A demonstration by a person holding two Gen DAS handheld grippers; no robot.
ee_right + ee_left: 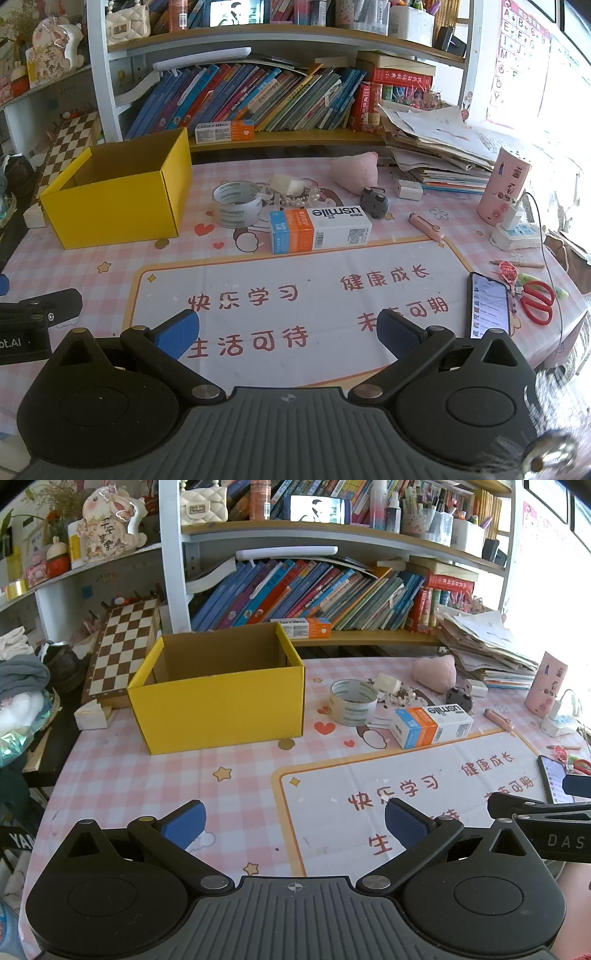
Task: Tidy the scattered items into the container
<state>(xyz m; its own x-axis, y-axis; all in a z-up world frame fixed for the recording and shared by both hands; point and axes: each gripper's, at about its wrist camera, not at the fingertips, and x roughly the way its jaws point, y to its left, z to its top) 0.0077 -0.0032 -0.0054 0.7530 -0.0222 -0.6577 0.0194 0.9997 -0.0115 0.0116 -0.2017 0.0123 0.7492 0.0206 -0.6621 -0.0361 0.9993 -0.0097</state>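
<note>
Both grippers — left gripper [295, 821], right gripper [288, 332] — are hovering with jaws spread; the toothpaste box [319, 229] is looking light and stiff — pinch its long sides.

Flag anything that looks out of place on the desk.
A coin lies loose by the yellow box. Tape, a toothpaste box and beads sit scattered beside it; the box looks empty.
</note>
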